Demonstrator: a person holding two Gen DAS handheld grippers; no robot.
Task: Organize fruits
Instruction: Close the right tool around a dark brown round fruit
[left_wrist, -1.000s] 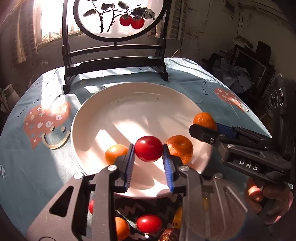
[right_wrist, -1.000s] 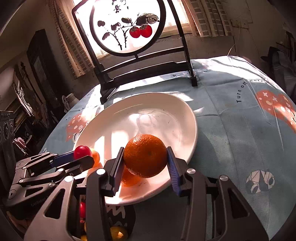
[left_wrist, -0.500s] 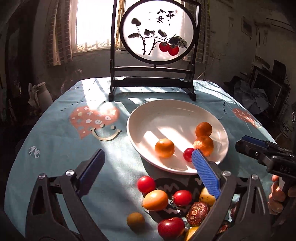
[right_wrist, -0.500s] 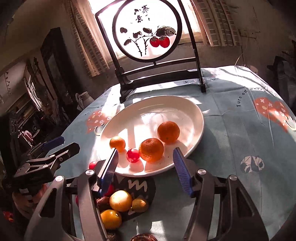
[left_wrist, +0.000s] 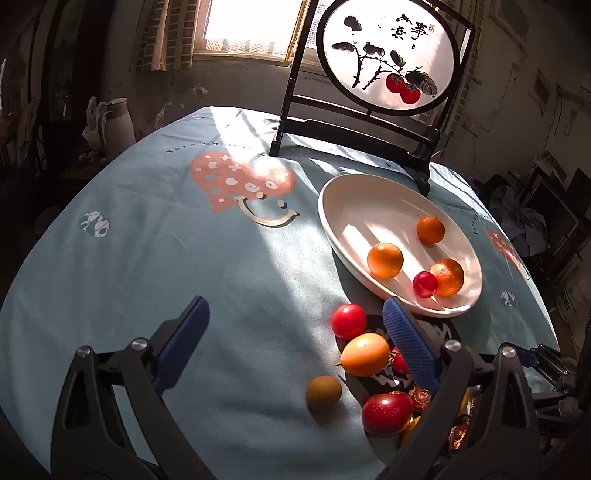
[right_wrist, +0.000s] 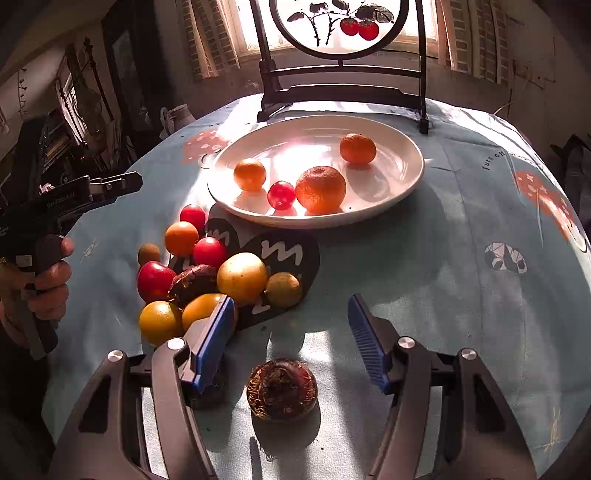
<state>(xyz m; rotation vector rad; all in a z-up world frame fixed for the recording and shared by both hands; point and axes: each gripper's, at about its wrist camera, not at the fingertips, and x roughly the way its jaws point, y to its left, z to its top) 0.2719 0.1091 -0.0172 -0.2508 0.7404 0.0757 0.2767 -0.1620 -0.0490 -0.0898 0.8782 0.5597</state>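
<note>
Left gripper (left_wrist: 295, 321) wide apart, empty; right gripper (right_wrist: 290, 314) apart, empty; plate (right_wrist: 406, 177) holds four fruits

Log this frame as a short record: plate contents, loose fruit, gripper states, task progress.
plate contents: white plate holds three oranges, largest, and one small red fruit
loose fruit: mixed pile on the tablecloth beside the plate; a dark wrinkled fruit lies apart, nearest the camera
left gripper: open, empty
right gripper: open, empty
progress: four fruits plated, the pile not yet plated
</note>
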